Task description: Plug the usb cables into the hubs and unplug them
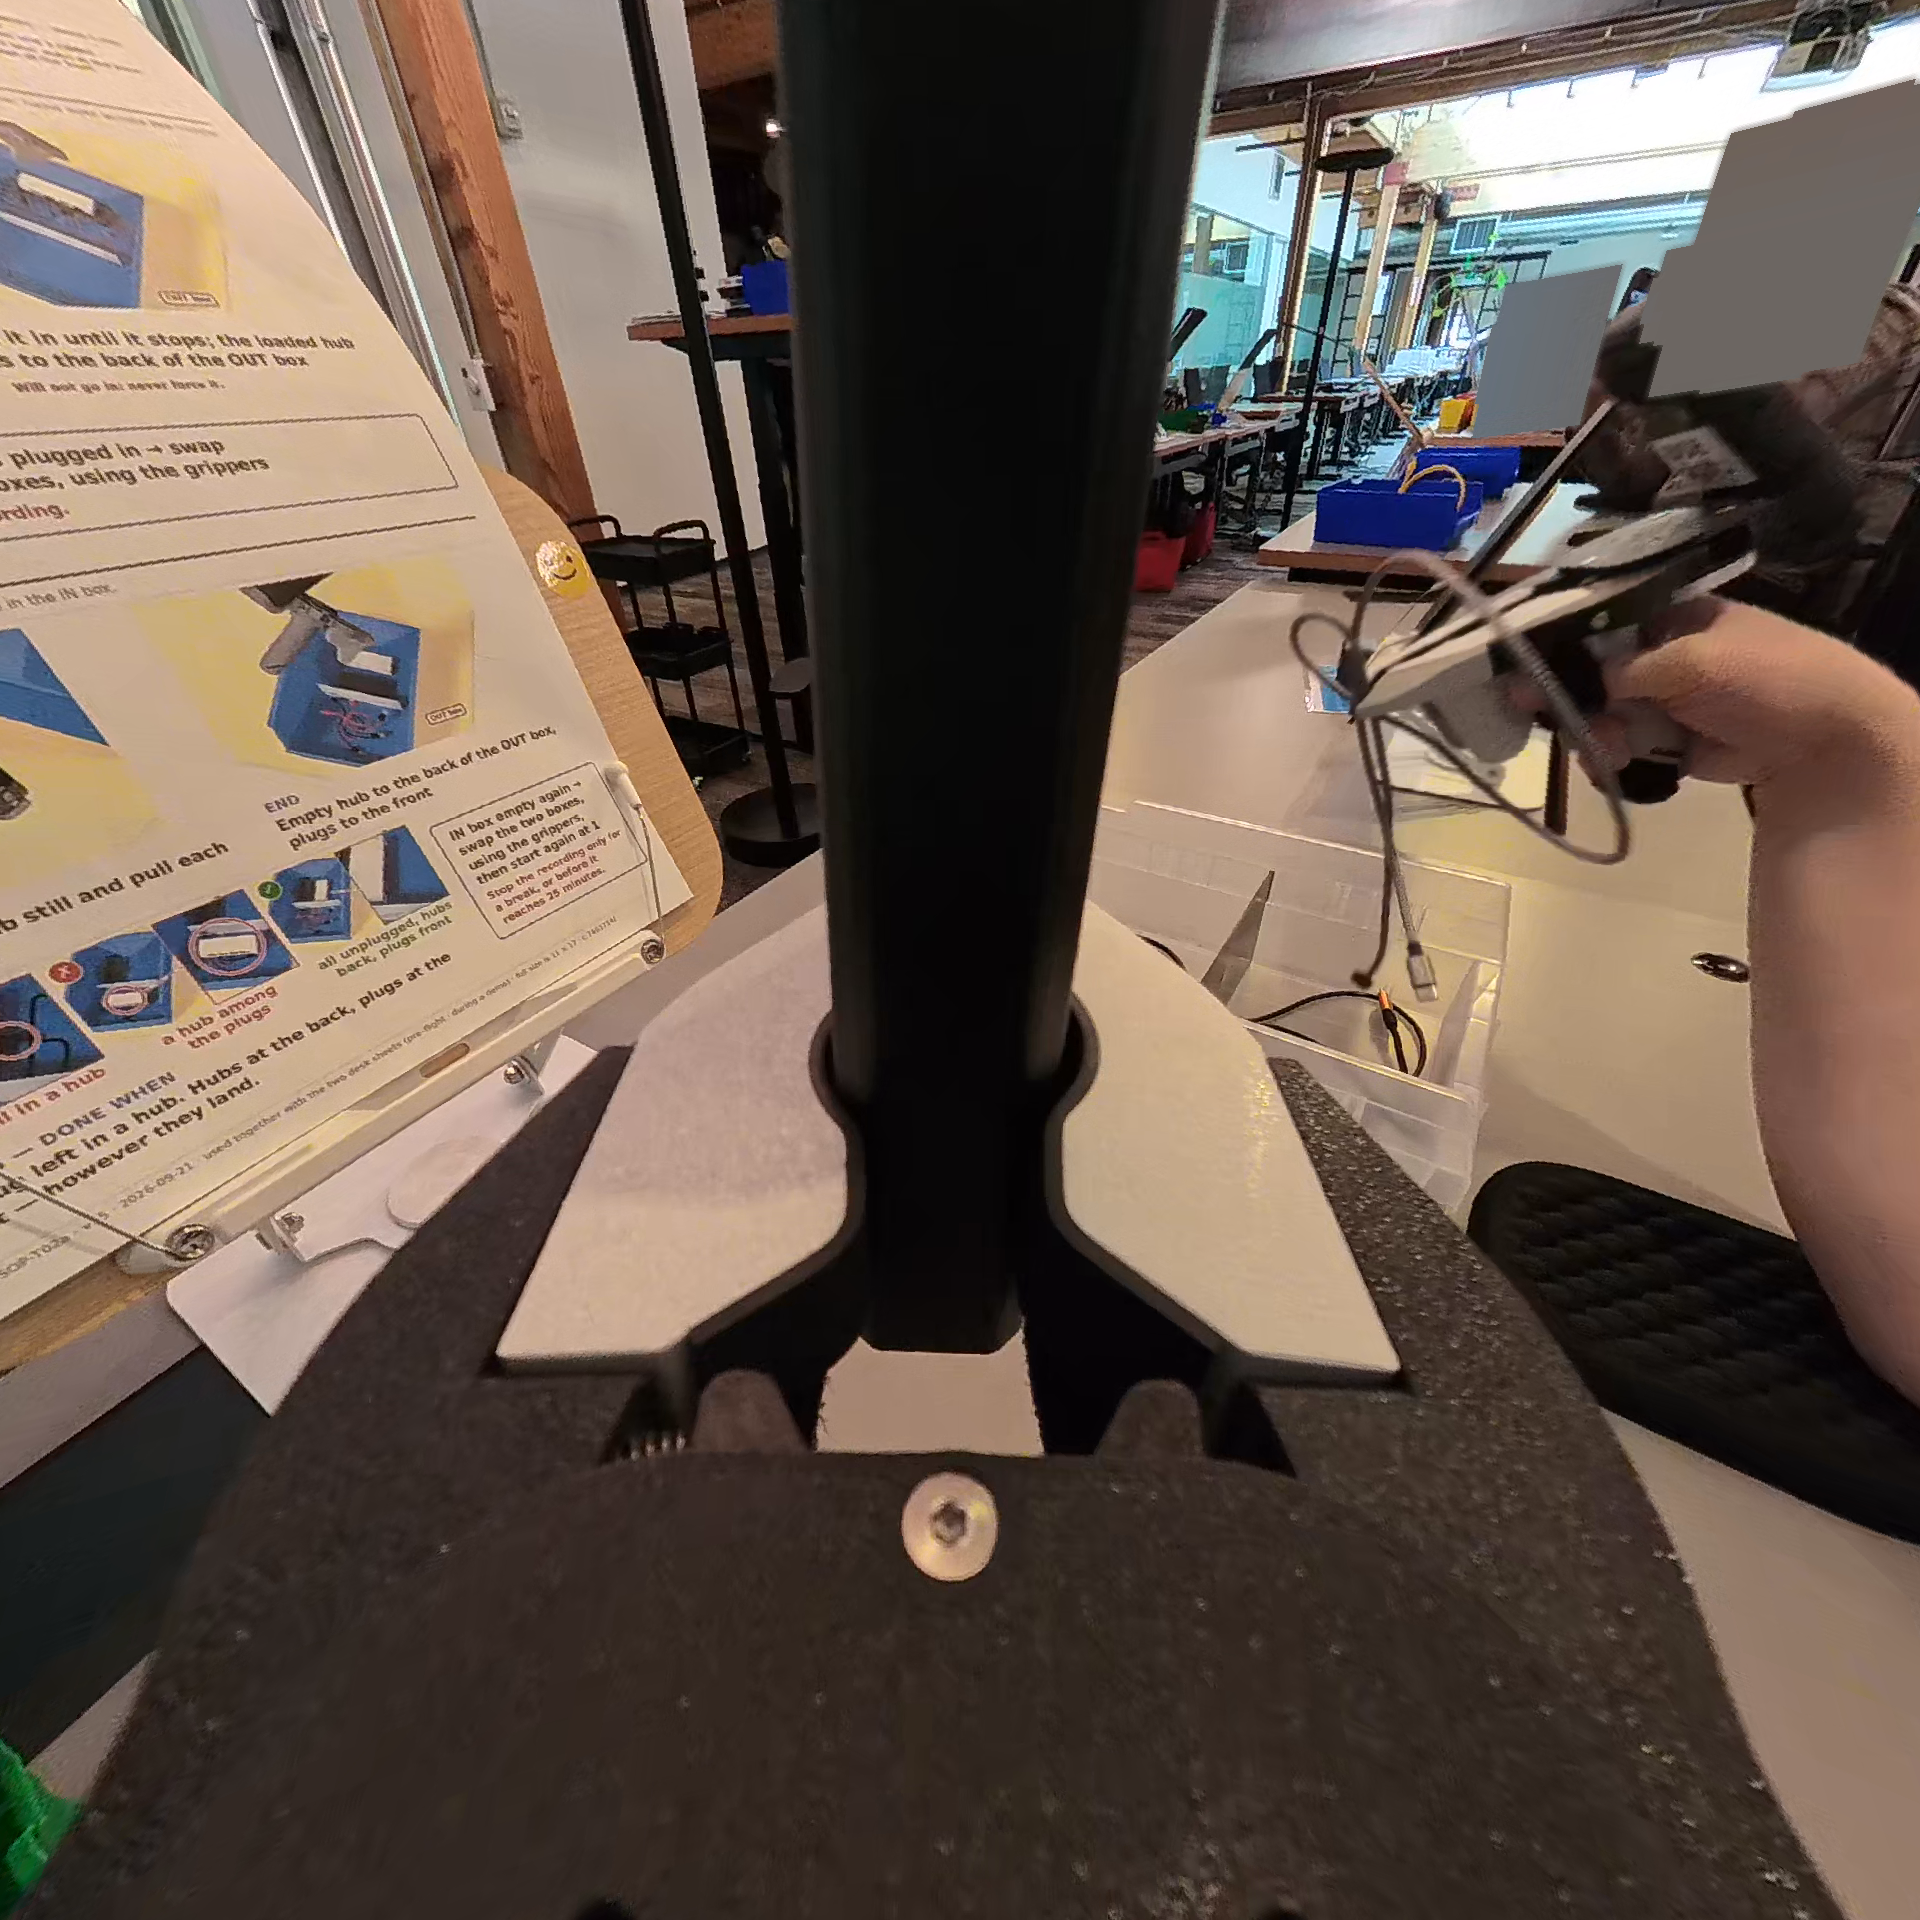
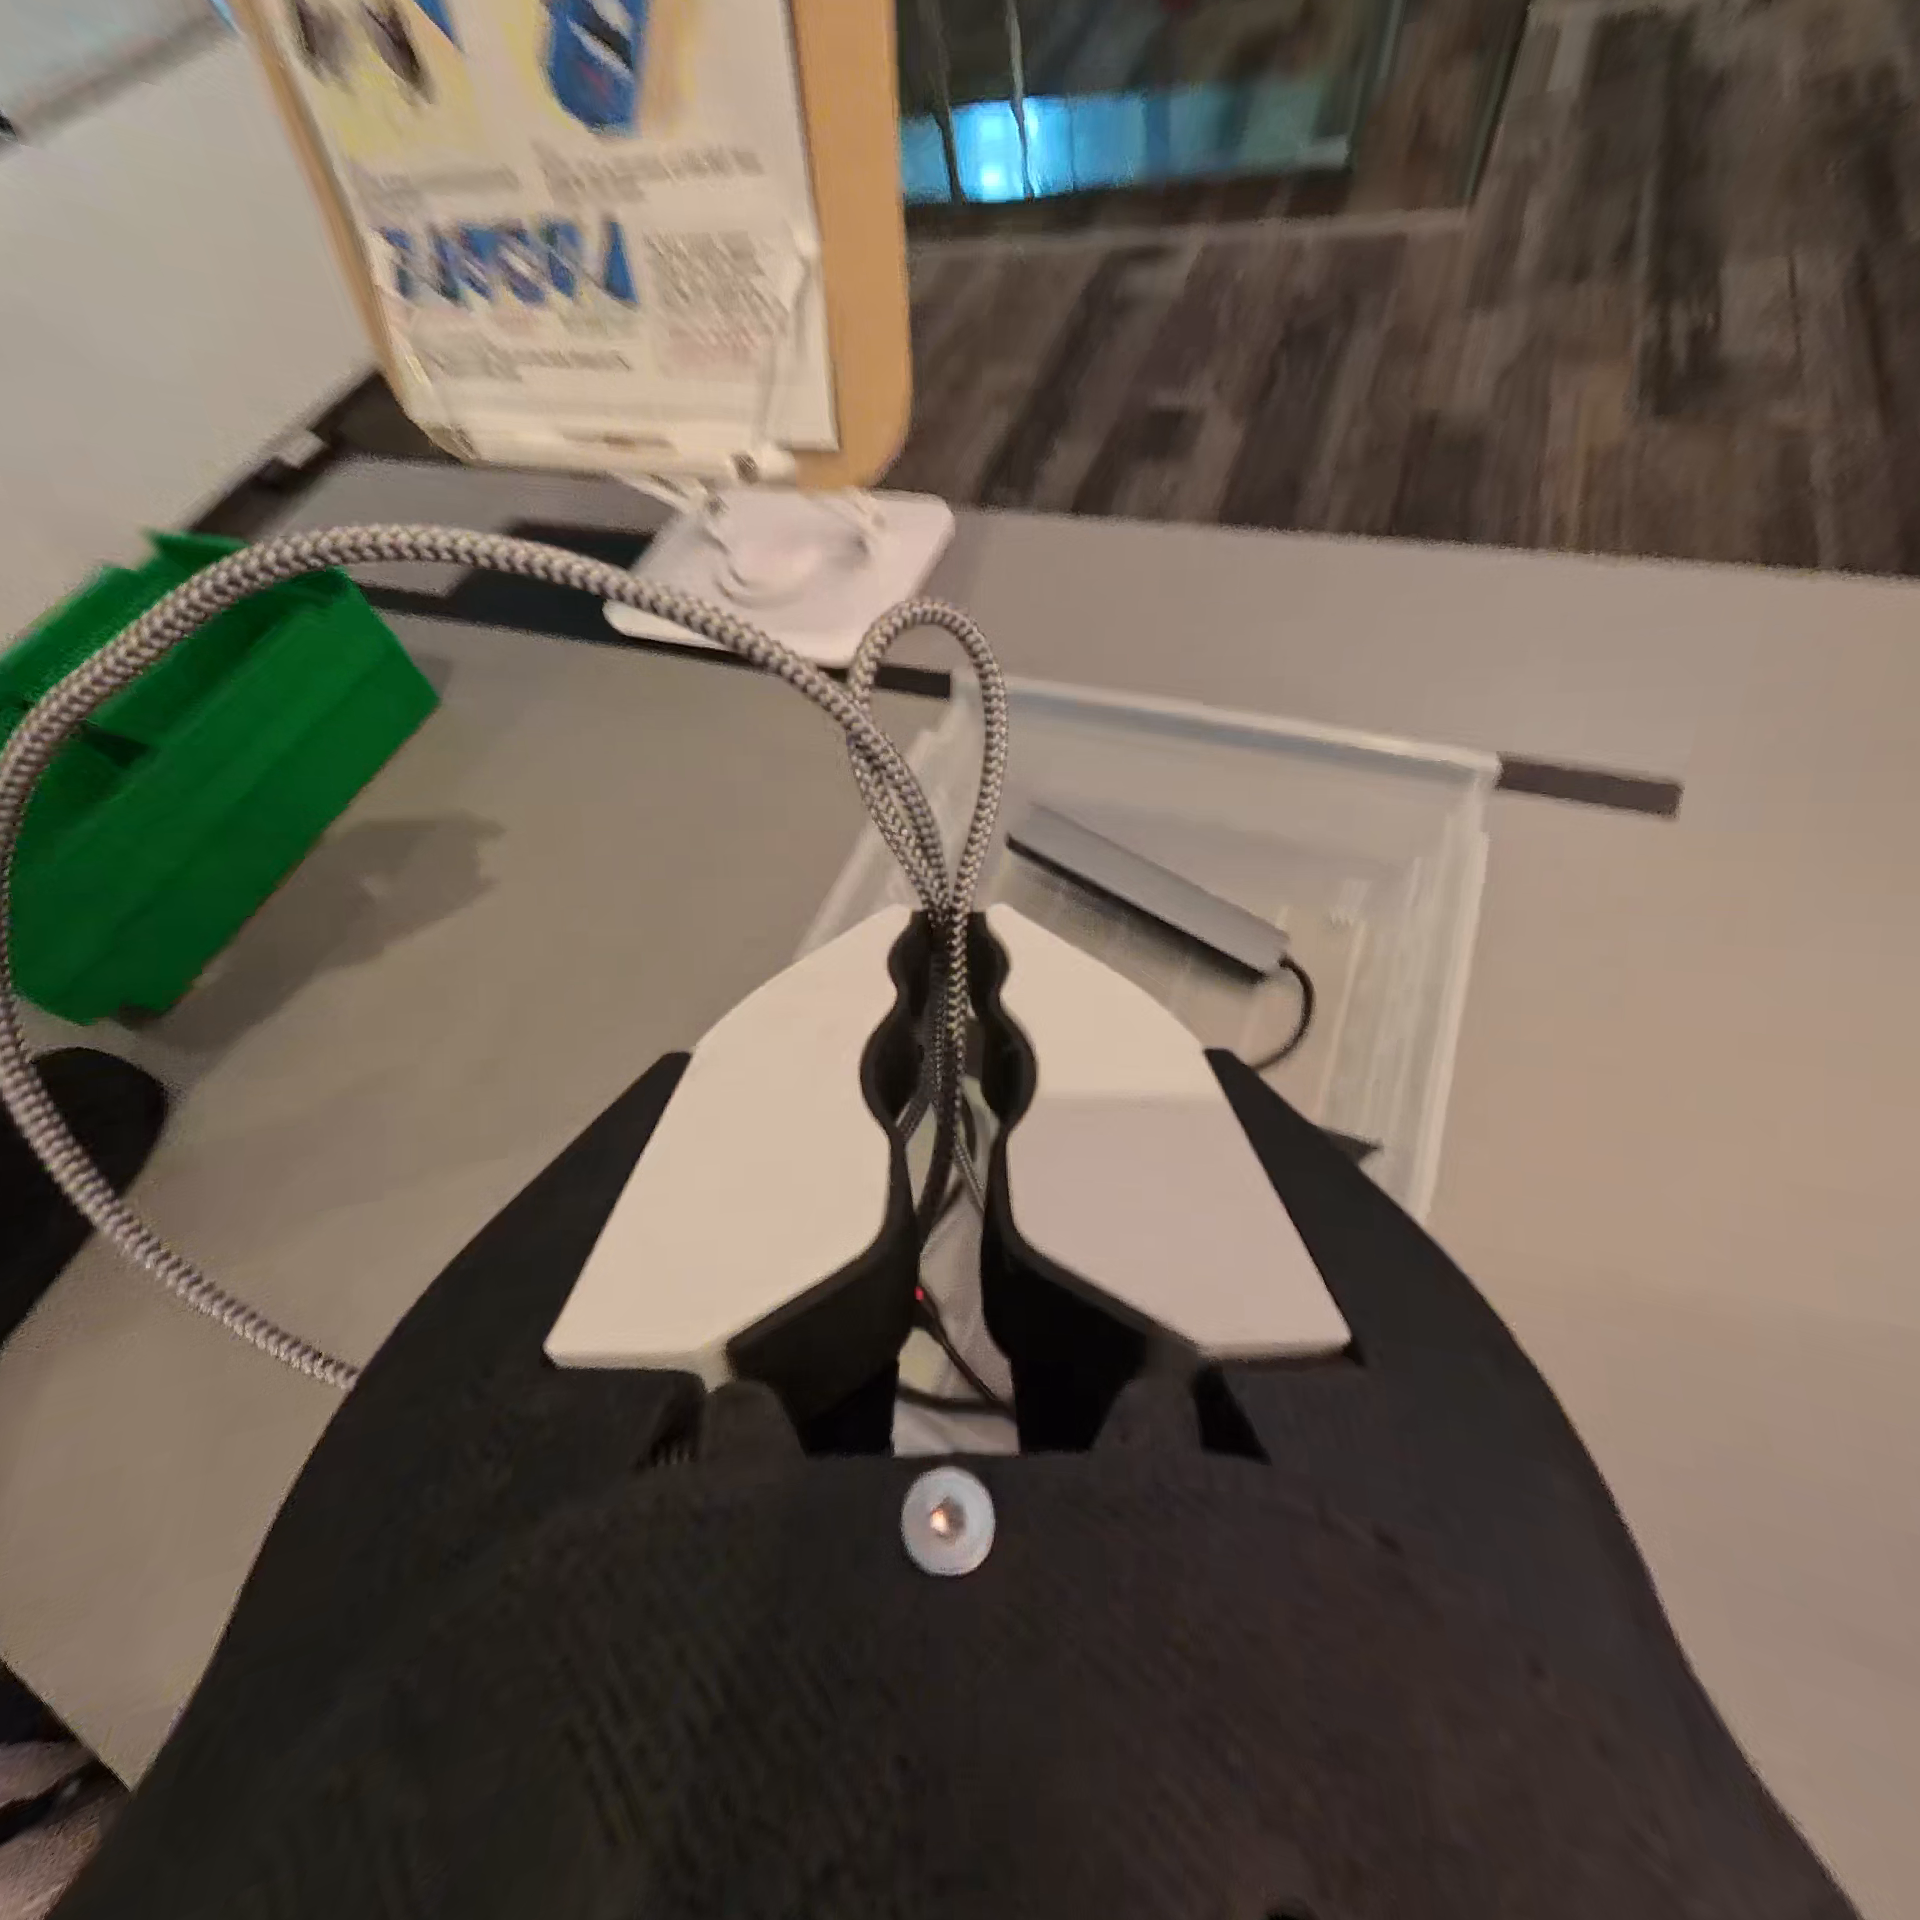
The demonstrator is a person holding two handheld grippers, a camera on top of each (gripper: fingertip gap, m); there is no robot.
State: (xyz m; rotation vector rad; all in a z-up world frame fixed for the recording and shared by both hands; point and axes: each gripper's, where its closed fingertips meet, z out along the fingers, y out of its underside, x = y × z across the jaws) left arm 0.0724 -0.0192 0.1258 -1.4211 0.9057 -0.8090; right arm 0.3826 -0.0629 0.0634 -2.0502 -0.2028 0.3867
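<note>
At the far left of the left wrist view, a printed instruction sheet (image 1: 260, 665) leans on a light wooden stand (image 1: 613, 665) at the edge of the white table (image 1: 1621, 997). In the middle, the left gripper (image 1: 951, 1049) is clamped on a long dark hub (image 1: 956, 520), which rises upright between its 2 white fingers (image 1: 717, 1174) and fills the centre of the view. Just right of the fingers sits a clear plastic box (image 1: 1382, 1101) with a black cable inside it. Farther right, a hand (image 1: 1745, 696) holds the right gripper (image 1: 1361, 675) raised above the table, with grey cables hanging from it and their plugs dangling over the box.

In the right wrist view, a green bin (image 2: 208, 769) stands on the table at the left. A braided grey USB cable (image 2: 395, 545) arcs from the left edge over the bin to the centre, where the right gripper (image 2: 951, 914) is nearly closed, pinching the folded loop of that cable between its fingertips (image 2: 1039, 935). The clear plastic box (image 2: 1455, 883) lies beyond and to the right, holding a silver-grey bar with a black lead.
</note>
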